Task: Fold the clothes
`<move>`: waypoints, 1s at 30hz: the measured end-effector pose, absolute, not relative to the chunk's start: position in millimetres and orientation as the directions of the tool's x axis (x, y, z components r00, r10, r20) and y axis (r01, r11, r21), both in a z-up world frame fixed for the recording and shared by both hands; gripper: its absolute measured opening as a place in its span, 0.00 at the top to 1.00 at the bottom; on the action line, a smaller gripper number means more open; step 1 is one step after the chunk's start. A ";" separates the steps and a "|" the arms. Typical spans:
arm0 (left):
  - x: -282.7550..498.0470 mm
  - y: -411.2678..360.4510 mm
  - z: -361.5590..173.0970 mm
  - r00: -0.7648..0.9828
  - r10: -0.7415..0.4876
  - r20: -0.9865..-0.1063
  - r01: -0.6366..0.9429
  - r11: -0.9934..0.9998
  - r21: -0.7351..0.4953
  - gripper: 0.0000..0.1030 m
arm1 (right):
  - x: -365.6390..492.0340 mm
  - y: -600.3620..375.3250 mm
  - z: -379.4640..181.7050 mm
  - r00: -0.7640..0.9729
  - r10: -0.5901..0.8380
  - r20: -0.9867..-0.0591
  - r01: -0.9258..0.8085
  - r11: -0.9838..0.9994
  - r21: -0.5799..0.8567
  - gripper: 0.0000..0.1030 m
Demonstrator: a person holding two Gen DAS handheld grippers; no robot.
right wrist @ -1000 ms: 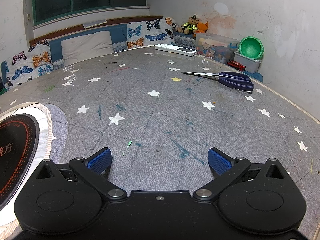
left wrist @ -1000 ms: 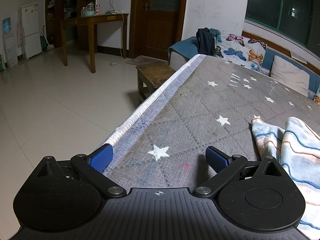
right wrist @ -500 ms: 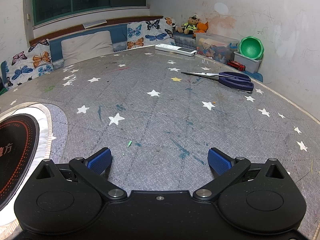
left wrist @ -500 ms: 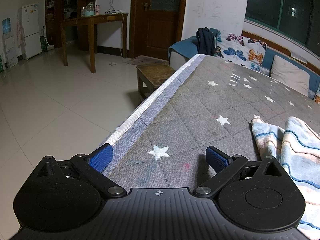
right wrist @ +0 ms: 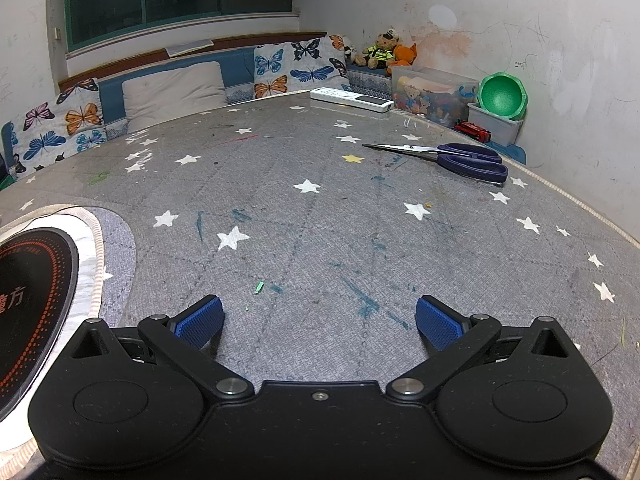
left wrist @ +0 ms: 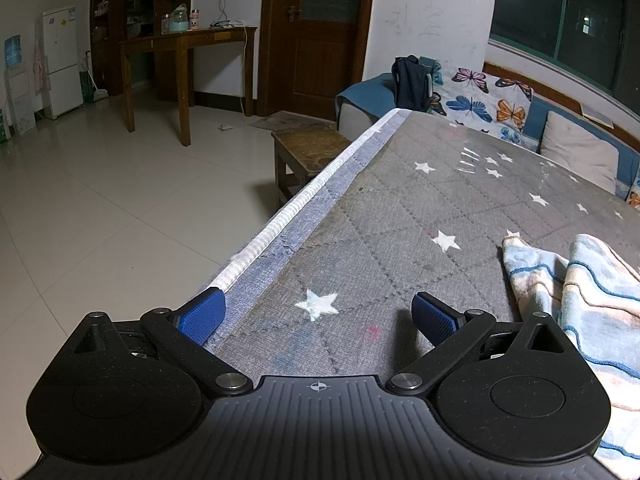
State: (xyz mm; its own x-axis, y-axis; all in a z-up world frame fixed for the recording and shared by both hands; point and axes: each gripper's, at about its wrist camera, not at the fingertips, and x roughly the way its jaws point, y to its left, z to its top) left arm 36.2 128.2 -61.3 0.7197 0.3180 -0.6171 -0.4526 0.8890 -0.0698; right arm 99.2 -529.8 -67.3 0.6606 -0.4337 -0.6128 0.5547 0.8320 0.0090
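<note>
On the grey star-print mattress (left wrist: 400, 216), my left gripper (left wrist: 318, 314) and right gripper (right wrist: 318, 320) both rest spread wide and empty, with the striped garment (left wrist: 580, 292) crumpled just right of my left one.

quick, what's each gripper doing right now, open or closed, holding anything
Left gripper: open, holding nothing; the striped cloth lies to its right, untouched.
Right gripper: open, holding nothing, over the grey star-patterned mat.

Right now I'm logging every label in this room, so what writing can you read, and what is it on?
"方", after a cut-off character, on the black round plate.
Stickers on the white fridge: too small to read.
Scribbles on the white wall: not legible.
Remote control: markings too small.
</note>
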 end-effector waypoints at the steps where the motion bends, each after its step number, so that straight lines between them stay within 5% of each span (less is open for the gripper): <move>1: 35.6 128.6 -61.7 0.719 0.319 -0.617 -0.453 0.889 -0.068 0.03 | 99.2 -529.8 -67.3 0.661 -0.434 -0.613 0.555 0.832 0.009 0.00; 30: 36.3 127.7 -62.3 0.713 0.324 -0.622 -0.452 0.891 -0.053 0.02 | 98.6 -530.5 -67.4 0.660 -0.434 -0.613 0.555 0.832 0.009 0.00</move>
State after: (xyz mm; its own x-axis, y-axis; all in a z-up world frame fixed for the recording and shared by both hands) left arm 36.3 127.7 -62.3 0.7126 0.3243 -0.6221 -0.4517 0.8906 -0.0533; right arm 98.6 -530.5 -67.4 0.6602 -0.4338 -0.6132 0.5546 0.8320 0.0086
